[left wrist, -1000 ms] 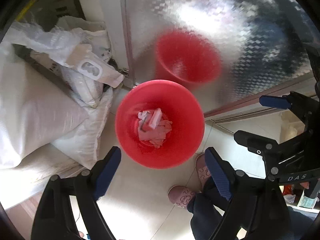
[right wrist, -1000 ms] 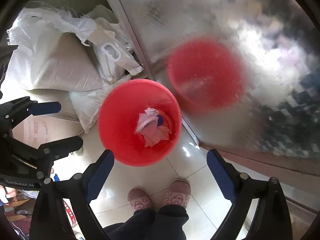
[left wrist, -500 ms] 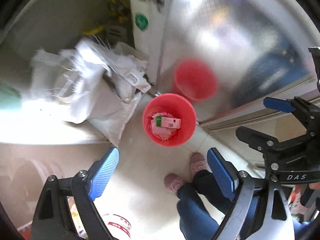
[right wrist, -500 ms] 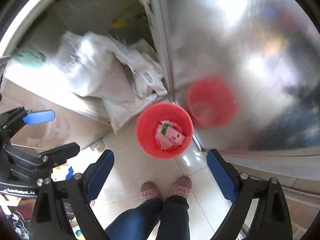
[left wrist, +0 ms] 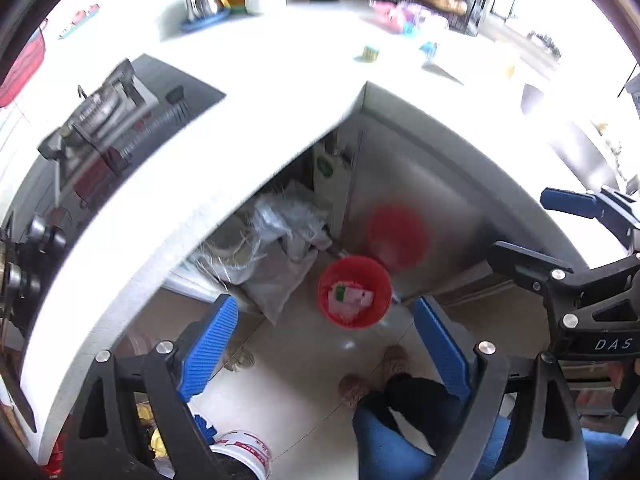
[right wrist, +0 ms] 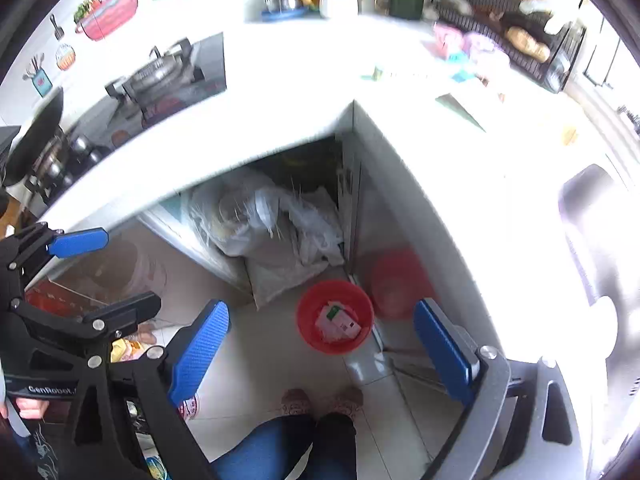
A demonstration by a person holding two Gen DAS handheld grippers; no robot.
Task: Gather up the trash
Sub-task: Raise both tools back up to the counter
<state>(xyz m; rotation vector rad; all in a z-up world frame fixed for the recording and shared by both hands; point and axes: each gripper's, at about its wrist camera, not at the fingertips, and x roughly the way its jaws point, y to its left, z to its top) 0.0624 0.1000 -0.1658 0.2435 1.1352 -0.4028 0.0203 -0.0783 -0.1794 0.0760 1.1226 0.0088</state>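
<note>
A red bin (left wrist: 354, 292) stands on the tiled floor far below me, by the corner of the cabinet. A pink and white carton with a green patch (left wrist: 348, 296) lies on crumpled paper inside it. My left gripper (left wrist: 325, 302) hangs high above the bin, open and empty. In the right wrist view the same bin (right wrist: 334, 316) shows between the blue pads (right wrist: 200, 344) of my right gripper (right wrist: 322, 304), which is also open and empty. Each gripper appears at the edge of the other's view. Small green (left wrist: 371, 53) and blue (left wrist: 430, 48) items lie on the white countertop.
White sacks (left wrist: 280, 248) fill the open space under the L-shaped countertop (left wrist: 260, 92). A stove with a pan (left wrist: 108, 112) is at left, a sink (right wrist: 592, 208) at right, a dish rack (right wrist: 520, 40) behind. The person's slippered feet (left wrist: 372, 376) stand near the bin, and a white bucket (left wrist: 240, 456) is close by.
Both grippers have risen well above the bin, which now looks small, and the countertop has come into view. The green-patched carton, absent a second ago, lies in the bin.
</note>
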